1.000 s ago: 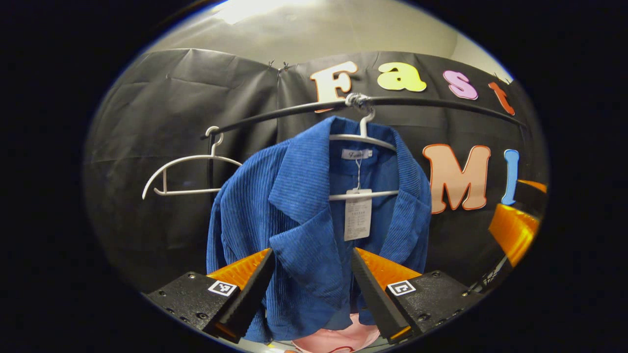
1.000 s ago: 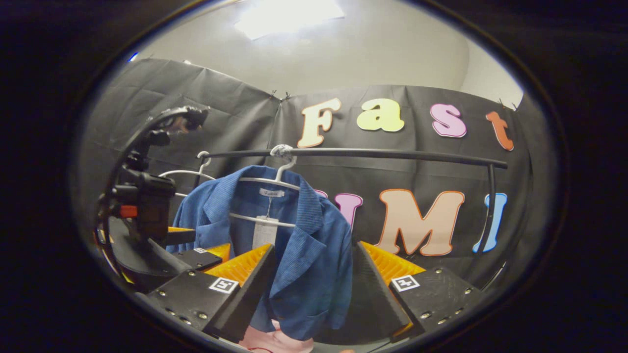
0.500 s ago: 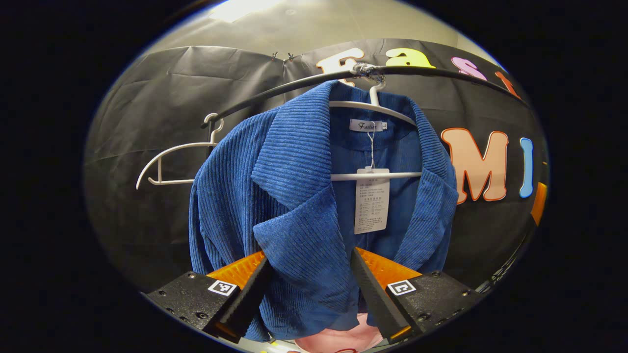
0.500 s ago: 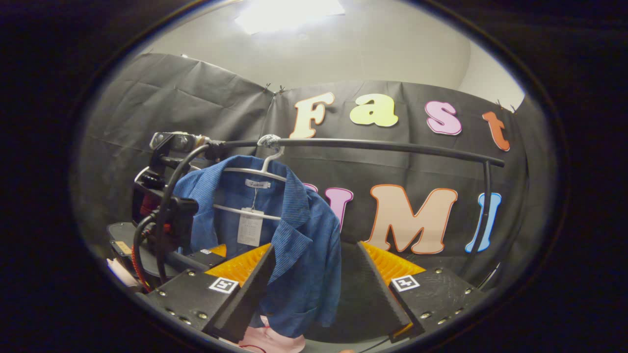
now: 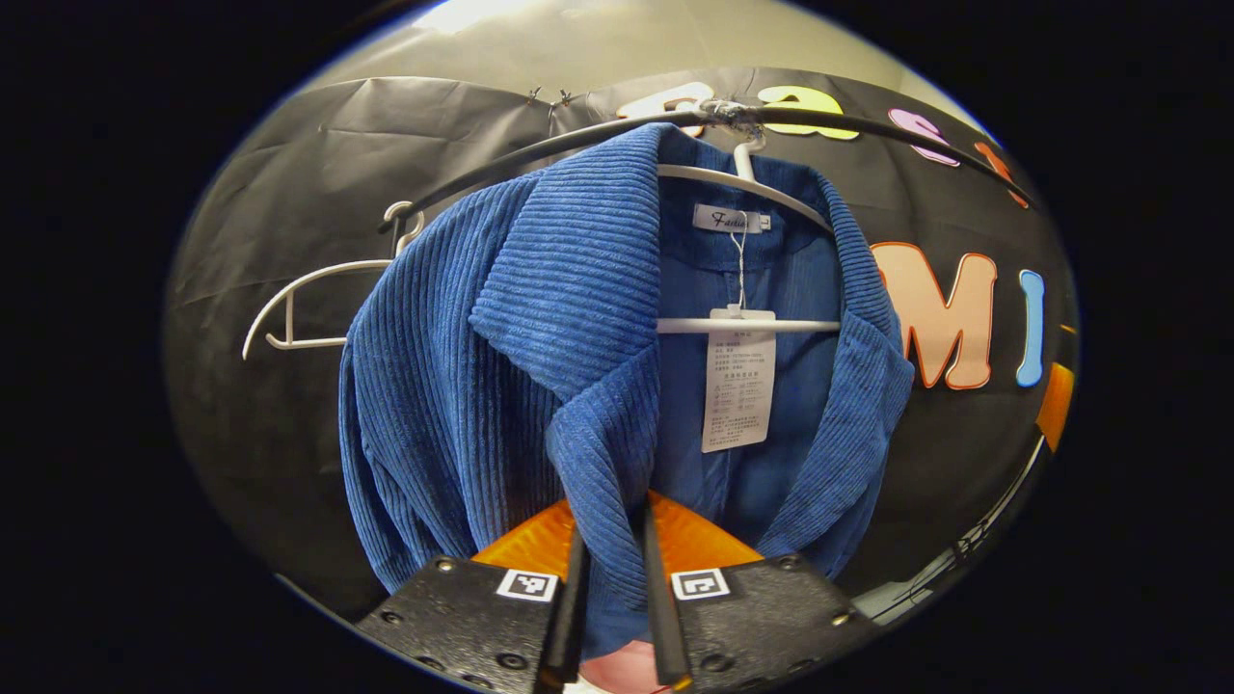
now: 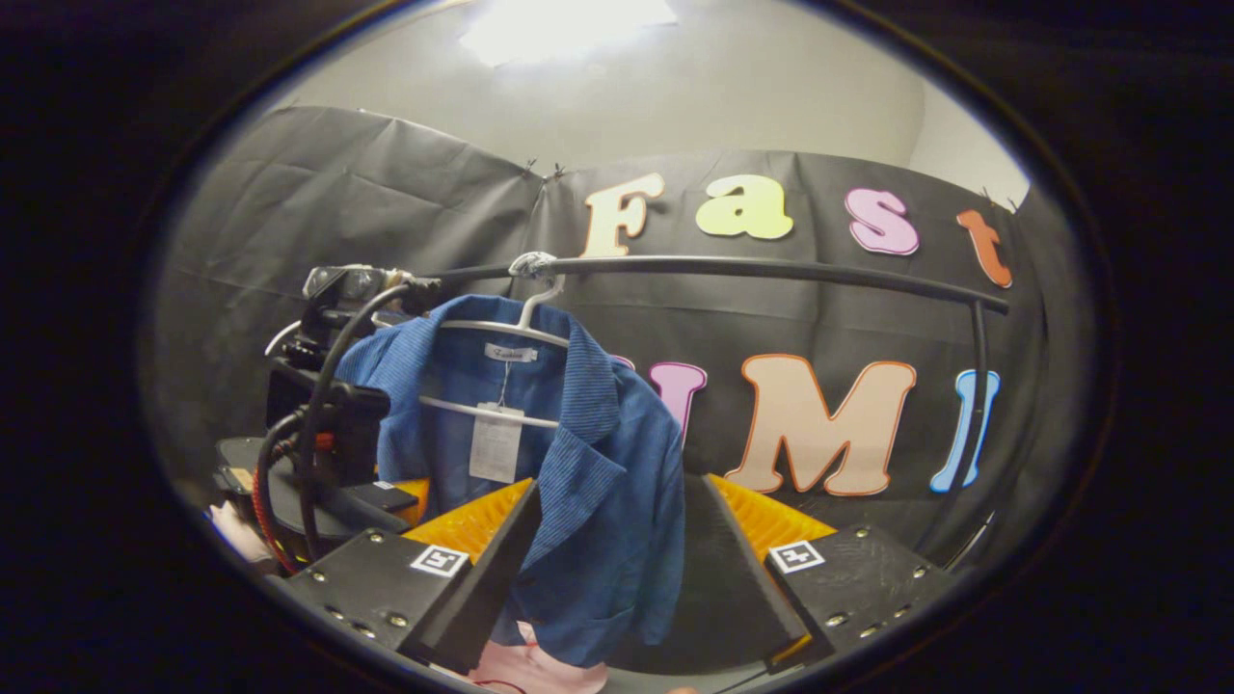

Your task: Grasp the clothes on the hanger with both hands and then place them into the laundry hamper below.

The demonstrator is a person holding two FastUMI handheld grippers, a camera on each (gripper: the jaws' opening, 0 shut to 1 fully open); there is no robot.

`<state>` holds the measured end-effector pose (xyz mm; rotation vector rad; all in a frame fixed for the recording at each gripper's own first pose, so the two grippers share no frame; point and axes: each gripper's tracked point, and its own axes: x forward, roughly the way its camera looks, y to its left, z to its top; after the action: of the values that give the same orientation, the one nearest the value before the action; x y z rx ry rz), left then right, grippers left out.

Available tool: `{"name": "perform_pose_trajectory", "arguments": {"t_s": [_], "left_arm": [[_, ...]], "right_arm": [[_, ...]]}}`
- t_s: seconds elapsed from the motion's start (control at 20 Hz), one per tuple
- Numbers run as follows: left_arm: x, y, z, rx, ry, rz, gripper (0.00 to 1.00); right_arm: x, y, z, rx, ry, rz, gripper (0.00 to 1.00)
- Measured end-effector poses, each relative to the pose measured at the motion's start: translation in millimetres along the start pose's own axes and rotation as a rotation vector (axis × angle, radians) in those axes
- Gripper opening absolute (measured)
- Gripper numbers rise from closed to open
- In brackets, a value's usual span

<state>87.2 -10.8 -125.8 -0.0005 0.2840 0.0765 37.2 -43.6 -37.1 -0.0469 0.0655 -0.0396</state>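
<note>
At the bottom of the left gripper view, the left gripper [image 5: 614, 588] has its two fingers pressed together on the front edge of the blue jacket [image 5: 501, 366], with a fold of ribbed cloth pinched between them. That jacket hangs on a white hanger [image 5: 747, 323], and the hanger's hook sits over a black rail [image 5: 540, 154] up high. A white paper tag [image 5: 738, 379] dangles on a string inside the open front of the jacket. Off to the side, an empty white hanger [image 5: 299, 299] hangs on the same rail. Just under the jacket's hem, a bit of something pink [image 5: 627, 667] peeks out, but it is too small to tell what it is. Over in the right gripper view, the right gripper [image 6: 617, 569] has its fingers spread wide apart, and the other front edge of the jacket hangs between them; whether the fingers touch the cloth is hard to tell. Farther back in that view, the left gripper and its black cable [image 6: 313, 414] sit against the far side of the jacket.
</note>
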Motion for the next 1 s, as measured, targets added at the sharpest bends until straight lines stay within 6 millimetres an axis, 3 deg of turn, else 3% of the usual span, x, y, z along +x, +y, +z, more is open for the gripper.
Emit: {"name": "perform_pose_trajectory", "arguments": {"t_s": [0.05,0.25,0.6,1.0], "left_arm": [[-2.1,2.3,0.2,0.001,-0.001,0.005,0.15],[-10.0,5.2,3.4,-0.002,0.003,0.0,0.03],[-34.1,5.1,15.4,-0.004,0.004,-0.038,0.01],[-55.8,22.6,35.0,0.034,-0.027,-0.021,0.01]], "right_arm": [[3.3,1.0,-2.8,0.0,0.003,0.006,0.98],[21.9,6.9,-9.6,0.007,0.008,0.02,0.98],[66.2,30.3,-29.2,0.047,0.035,0.063,0.98],[111.6,46.3,-55.3,0.094,0.071,0.045,0.97]]}}
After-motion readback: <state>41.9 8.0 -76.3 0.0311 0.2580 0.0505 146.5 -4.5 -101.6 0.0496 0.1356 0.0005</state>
